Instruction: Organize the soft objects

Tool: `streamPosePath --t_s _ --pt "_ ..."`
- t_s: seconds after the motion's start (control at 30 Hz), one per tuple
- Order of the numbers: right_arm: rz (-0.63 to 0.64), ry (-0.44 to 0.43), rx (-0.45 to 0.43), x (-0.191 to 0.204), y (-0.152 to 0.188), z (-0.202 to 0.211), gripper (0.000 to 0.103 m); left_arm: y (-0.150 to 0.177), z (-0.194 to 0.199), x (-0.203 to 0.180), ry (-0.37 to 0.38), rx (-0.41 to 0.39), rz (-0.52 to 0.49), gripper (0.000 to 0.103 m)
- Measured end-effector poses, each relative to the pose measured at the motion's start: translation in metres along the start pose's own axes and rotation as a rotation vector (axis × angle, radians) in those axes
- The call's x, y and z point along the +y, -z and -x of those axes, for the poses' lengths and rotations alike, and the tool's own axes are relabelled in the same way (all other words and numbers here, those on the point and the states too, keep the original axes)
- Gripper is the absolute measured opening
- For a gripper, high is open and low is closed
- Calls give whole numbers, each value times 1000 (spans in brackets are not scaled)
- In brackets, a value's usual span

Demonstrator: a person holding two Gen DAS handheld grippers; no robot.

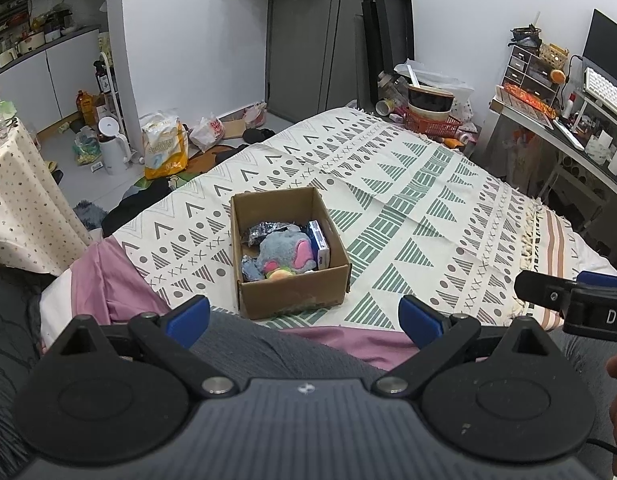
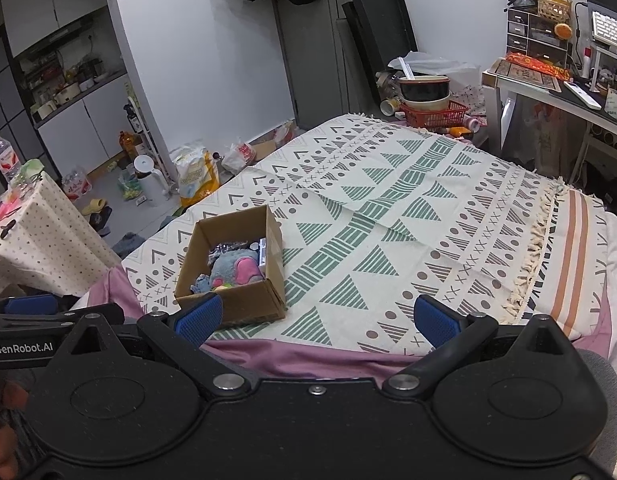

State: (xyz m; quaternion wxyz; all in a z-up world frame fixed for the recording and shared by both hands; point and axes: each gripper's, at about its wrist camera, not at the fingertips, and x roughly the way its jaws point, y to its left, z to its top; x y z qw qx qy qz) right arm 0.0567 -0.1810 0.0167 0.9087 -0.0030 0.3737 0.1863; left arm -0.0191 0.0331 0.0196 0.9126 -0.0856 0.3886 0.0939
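You hold left tool [image 1: 304, 314] and right tool [image 2: 318, 320] released, empty, back from the bed [image 1: 408, 200] | plush toy [image 1: 286, 250] lies inside cardboard box [image 1: 292, 292] | bedcover looks tidy, so the sorting seems finished.

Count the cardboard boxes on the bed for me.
1. A single open cardboard box sits on the patterned blanket, near the bed's front-left edge, holding a grey-and-pink plush toy and other items. None shows elsewhere on the bed.
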Motion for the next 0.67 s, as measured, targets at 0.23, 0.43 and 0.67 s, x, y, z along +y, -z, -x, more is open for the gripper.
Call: streamPosePath --t_s 0.23,0.43,0.67 --pt "-7 4 11 -3 1 -5 103 0 -6 -2 4 13 -3 100" --pt "-11 6 20 -6 2 -10 103 1 -11 -2 -3 18 -4 100" --pt "-1 -28 -2 -7 6 -15 103 0 -14 -2 14 -15 3 100"
